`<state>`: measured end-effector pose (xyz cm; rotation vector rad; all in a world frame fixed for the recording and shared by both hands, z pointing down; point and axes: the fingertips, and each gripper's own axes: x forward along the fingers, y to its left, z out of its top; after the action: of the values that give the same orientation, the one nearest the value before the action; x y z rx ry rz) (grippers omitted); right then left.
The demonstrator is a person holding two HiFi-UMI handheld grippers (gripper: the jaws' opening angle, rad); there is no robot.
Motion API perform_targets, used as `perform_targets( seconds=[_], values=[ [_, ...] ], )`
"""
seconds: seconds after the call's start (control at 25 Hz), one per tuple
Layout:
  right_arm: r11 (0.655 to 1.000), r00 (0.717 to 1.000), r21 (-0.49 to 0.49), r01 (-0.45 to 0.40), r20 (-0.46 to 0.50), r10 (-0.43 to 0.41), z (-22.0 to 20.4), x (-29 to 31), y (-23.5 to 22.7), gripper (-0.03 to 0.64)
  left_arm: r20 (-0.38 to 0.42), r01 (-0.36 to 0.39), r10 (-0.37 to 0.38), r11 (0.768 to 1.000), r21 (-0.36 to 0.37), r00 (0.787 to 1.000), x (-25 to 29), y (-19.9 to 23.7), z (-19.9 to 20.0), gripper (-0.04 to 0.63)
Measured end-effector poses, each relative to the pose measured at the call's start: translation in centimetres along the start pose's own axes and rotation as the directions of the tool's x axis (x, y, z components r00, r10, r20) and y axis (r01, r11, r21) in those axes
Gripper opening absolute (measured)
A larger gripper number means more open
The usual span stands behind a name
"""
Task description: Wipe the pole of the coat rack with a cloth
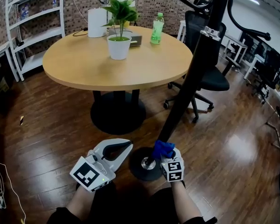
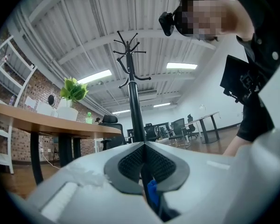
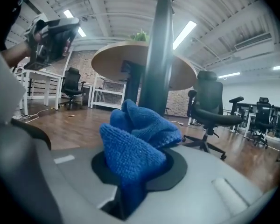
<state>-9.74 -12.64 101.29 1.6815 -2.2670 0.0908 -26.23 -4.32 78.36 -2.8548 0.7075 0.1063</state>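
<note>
The coat rack's black pole point(image 1: 191, 73) rises at a slant from its round base point(image 1: 139, 166) on the wood floor. My right gripper point(image 1: 167, 156) is shut on a bunched blue cloth point(image 1: 163, 148), which presses against the pole just above the base. In the right gripper view the cloth point(image 3: 135, 143) bulges out of the jaws, with the pole point(image 3: 157, 69) right behind it. My left gripper point(image 1: 123, 147) lies low to the left of the base, its white jaws shut on nothing. In the left gripper view the pole point(image 2: 133, 111) and its hooks stand beyond the shut jaws.
A round wooden table point(image 1: 84, 64) stands behind the rack, carrying a potted plant point(image 1: 118, 43) and a green bottle point(image 1: 157, 29). A black office chair point(image 1: 210, 73) is right of the pole. White shelving point(image 1: 32, 31) lines the far left wall.
</note>
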Motion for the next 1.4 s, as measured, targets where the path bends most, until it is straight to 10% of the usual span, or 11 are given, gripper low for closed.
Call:
perform_targets(
  seconds=[0.32, 0.72, 0.92, 1.16, 1.4],
  values=[
    [0.996, 0.916, -0.063, 0.068, 0.4, -0.038, 22.4, -7.1, -3.2, 0.075, 0.028, 0.0, 0.0, 1.0, -0.002, 1.0, 0.7, 0.0, 0.5, 0.003],
    [0.989, 0.789, -0.134, 0.066, 0.613, 0.031, 40.0, -13.0, -5.7, 0.074, 0.11, -0.014, 0.015, 1.0, -0.01, 0.994, 0.9, 0.6, 2.9, 0.003],
    [0.946, 0.763, -0.259, 0.193, 0.646, 0.021, 47.3, -15.1, -6.3, 0.075, 0.095, -0.041, 0.04, 0.999, 0.015, 0.995, 0.0, 1.5, 3.3, 0.003],
    [0.932, 0.77, -0.287, 0.222, 0.637, 0.012, 49.6, -16.0, -6.7, 0.072, 0.127, -0.032, 0.032, 0.999, 0.002, 0.991, 0.2, 1.1, 3.9, 0.003],
    [0.958, 0.772, -0.233, 0.169, 0.635, 0.018, 41.7, -13.5, -5.4, 0.072, 0.117, -0.02, 0.019, 1.0, 0.002, 0.993, 0.3, 1.0, 3.4, 0.003]
  ],
)
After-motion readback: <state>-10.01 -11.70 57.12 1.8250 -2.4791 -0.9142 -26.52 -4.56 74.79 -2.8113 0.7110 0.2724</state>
